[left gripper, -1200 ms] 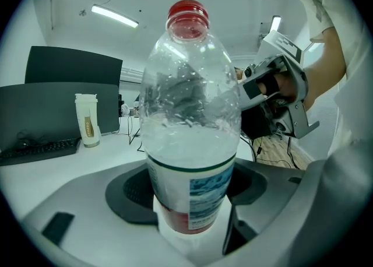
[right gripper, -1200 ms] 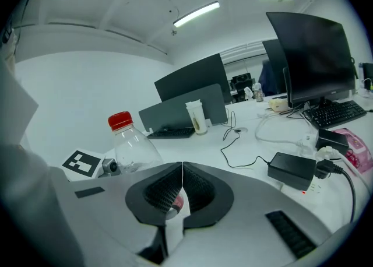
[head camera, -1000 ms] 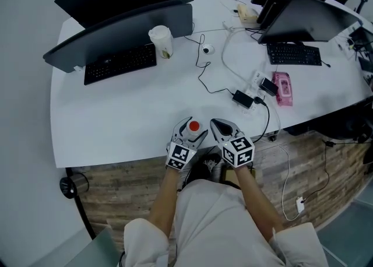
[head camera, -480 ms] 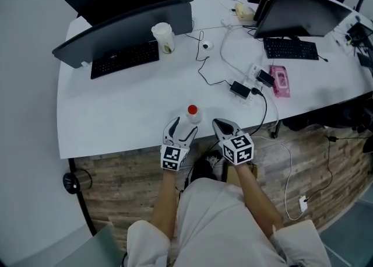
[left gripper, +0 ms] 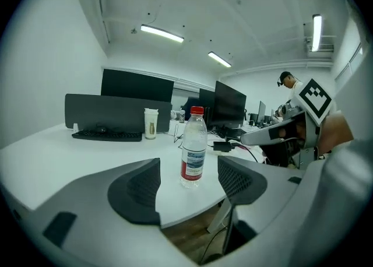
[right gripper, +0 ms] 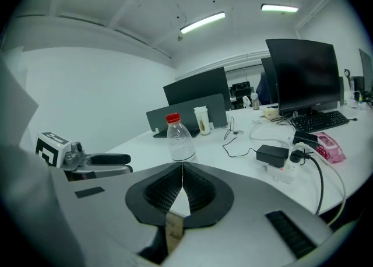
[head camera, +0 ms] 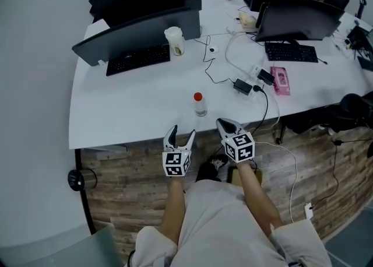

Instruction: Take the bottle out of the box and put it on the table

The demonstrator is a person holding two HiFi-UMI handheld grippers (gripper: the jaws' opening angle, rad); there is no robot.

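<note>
A clear plastic bottle (head camera: 199,105) with a red cap and a red label stands upright on the white table (head camera: 128,108), near its front edge. The same bottle (left gripper: 193,147) shows ahead of the jaws in the left gripper view, and the bottle (right gripper: 179,138) also stands beyond the jaws in the right gripper view. My left gripper (head camera: 179,134) is open and empty, off the table's front edge, apart from the bottle. My right gripper (head camera: 224,125) is shut on nothing, to the right of the left one. No box is clearly seen.
On the table are monitors (head camera: 140,30), two keyboards (head camera: 138,60), a paper cup (head camera: 174,41), cables with a power adapter (head camera: 242,87) and a pink packet (head camera: 280,80). A wood-pattern floor (head camera: 134,184) lies below the table edge.
My left gripper has let go of the bottle and drawn back off the table edge. The bottle now stands free on the table. The right gripper stayed shut.
</note>
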